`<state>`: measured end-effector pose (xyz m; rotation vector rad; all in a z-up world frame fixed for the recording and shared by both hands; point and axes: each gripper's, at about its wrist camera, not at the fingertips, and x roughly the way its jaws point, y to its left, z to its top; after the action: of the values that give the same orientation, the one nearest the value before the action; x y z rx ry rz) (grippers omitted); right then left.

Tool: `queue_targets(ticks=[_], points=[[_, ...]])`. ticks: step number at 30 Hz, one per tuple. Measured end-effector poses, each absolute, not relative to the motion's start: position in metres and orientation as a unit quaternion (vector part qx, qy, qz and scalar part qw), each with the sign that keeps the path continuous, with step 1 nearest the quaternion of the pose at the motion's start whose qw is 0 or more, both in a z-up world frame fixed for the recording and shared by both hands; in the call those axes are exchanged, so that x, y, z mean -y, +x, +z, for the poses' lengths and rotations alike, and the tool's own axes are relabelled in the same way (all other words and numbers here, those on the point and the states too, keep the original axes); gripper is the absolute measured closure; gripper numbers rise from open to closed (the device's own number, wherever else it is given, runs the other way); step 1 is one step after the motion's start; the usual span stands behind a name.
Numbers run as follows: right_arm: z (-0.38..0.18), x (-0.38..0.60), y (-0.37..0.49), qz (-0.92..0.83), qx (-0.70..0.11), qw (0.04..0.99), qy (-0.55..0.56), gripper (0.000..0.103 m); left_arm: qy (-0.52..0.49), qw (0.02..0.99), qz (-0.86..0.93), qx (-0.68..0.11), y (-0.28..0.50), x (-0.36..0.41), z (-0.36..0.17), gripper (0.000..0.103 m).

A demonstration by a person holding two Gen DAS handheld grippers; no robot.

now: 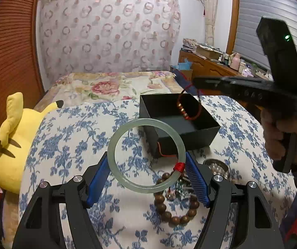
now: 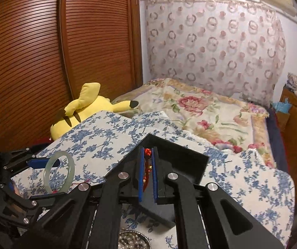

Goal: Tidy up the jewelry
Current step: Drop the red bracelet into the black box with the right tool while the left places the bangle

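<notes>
Over the black box (image 1: 179, 120), your right gripper (image 2: 147, 178) has its jaws pinched almost together on a red cord bracelet (image 1: 187, 109), whose loop with small gold beads dangles just above the box's open interior; from the right wrist view the red cord shows between the blue pads. Nothing can be seen lying in the box yet, so this piece counts as nearly placed, not placed. Your left gripper (image 1: 148, 172) holds the pale green bangle (image 1: 146, 155) across its width, jaws spread wide with a pad against each side, lifted above the bed's blue-flowered cloth (image 1: 75, 128) and just short of the box's near corner. That makes two pieces in hand and none stored. Left on the cloth below the bangle: a brown wooden bead bracelet (image 1: 175, 203), a small tangle of metallic bits beside it that is too blurred to identify, and a little dish of pearls (image 2: 132, 239) near the box. By my judgement you are in the early part of the job. A yellow plush toy (image 1: 13, 145) sits off to the side.
</notes>
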<state>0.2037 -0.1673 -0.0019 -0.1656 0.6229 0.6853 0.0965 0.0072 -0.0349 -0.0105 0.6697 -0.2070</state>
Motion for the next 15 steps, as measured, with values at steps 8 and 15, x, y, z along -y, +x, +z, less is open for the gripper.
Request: queue_targets(ticks=[8, 15], points=[[-0.034, 0.182, 0.217, 0.295, -0.338, 0.89, -0.081, 0.049, 0.007, 0.939, -0.1, -0.33, 0.121, 0.001, -0.032, 0.035], [-0.028, 0.218, 0.208, 0.272, -0.321, 0.905, -0.065, 0.049, 0.018, 0.934, -0.103, -0.341, 0.154, 0.017, -0.032, 0.035]])
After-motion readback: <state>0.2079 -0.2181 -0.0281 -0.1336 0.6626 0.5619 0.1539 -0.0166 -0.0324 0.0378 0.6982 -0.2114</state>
